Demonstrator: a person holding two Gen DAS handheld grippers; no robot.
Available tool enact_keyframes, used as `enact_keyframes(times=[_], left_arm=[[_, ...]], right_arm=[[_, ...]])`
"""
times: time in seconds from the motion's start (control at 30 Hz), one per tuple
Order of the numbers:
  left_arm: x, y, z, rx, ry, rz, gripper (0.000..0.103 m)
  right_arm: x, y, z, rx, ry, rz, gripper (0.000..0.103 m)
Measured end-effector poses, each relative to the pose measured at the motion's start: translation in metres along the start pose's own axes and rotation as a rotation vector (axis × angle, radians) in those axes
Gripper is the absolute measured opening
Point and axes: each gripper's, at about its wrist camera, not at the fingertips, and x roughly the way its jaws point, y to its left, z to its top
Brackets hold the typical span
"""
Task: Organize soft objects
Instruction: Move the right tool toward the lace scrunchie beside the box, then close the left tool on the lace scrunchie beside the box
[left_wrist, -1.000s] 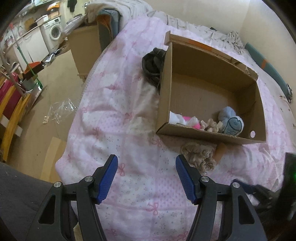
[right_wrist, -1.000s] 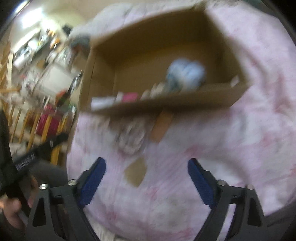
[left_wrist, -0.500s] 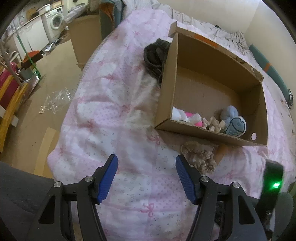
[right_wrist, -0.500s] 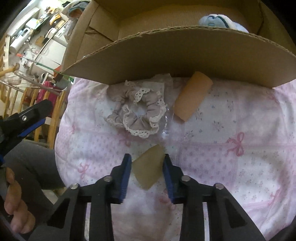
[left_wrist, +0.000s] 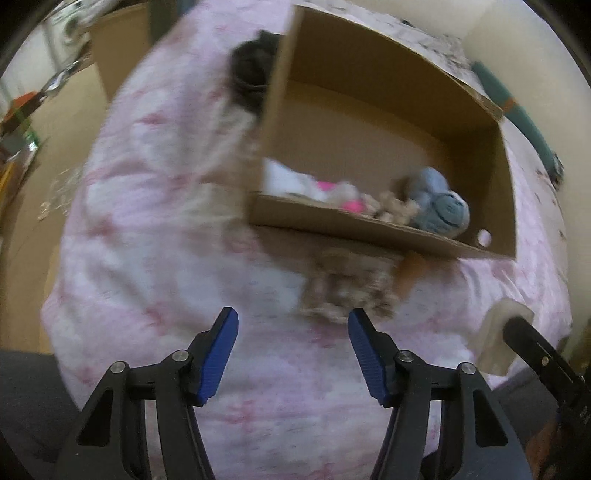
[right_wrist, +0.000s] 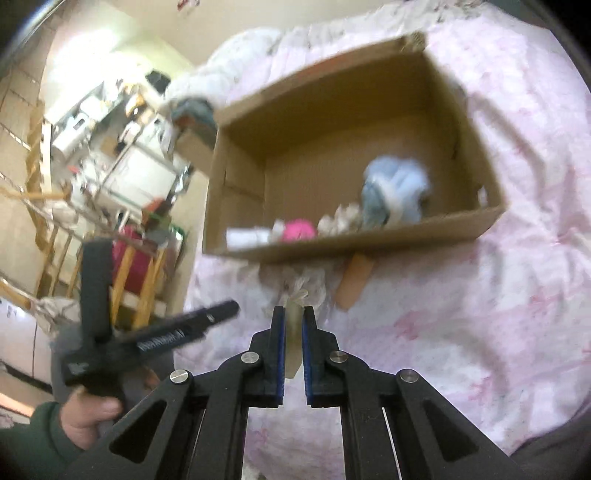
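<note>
An open cardboard box (left_wrist: 369, 229) (right_wrist: 369, 240) lies on the pink bedspread (left_wrist: 166, 221). Inside are a blue plush (left_wrist: 439, 203) (right_wrist: 395, 188), a pink item (right_wrist: 299, 229) and white and beige soft pieces. A beige lace scrunchie (left_wrist: 343, 291) lies on the bed just ahead of my open, empty left gripper (left_wrist: 291, 332). My right gripper (right_wrist: 293, 325) is shut on a thin clear packet with a tan card (right_wrist: 293, 314), lifted off the bed; the packet also shows in the left wrist view (left_wrist: 495, 339).
A dark garment (left_wrist: 251, 74) lies left of the box. An orange tape strip (right_wrist: 354, 280) sticks out under the box front. Shelves, a wooden chair and clutter (right_wrist: 110, 184) stand on the floor to the left of the bed.
My right gripper has closed fully on the packet and lifted it up and back from the bed. My left gripper has moved closer to the scrunchie.
</note>
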Motion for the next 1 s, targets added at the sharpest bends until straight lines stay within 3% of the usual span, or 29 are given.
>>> enact_keyframes(times=[0.13, 0.27, 0.47, 0.5, 0.53, 0.63, 0.83, 1.0], left_arm=[[0.016, -0.019, -0.001, 0.073, 0.065, -0.050, 0.065], [0.030, -0.027, 0.001, 0.099, 0.093, -0.044, 0.069], [0.050, -0.029, 0.007, 0.097, 0.095, -0.026, 0.067], [0.050, -0.028, 0.007, 0.092, 0.086, -0.035, 0.054], [0.052, -0.026, 0.008, 0.087, 0.087, -0.049, 0.031], [0.053, -0.024, 0.008, 0.062, 0.108, -0.085, 0.016], [0.030, -0.016, 0.004, 0.041, 0.051, -0.096, 0.007], [0.003, -0.016, -0.004, 0.062, 0.001, -0.119, 0.005]], right_arm=[[-0.001, -0.008, -0.003, 0.028, -0.019, -0.021, 0.009], [0.002, -0.009, -0.002, 0.032, -0.011, -0.029, 0.009], [0.004, -0.012, -0.003, 0.044, -0.008, -0.044, 0.010], [0.004, -0.014, -0.004, 0.049, -0.009, -0.046, 0.010], [0.003, -0.015, -0.004, 0.054, -0.010, -0.047, 0.009], [0.004, -0.017, -0.005, 0.062, -0.014, -0.052, 0.010], [0.007, -0.017, -0.005, 0.052, -0.008, -0.063, 0.010], [0.009, -0.018, -0.005, 0.054, -0.010, -0.065, 0.010]])
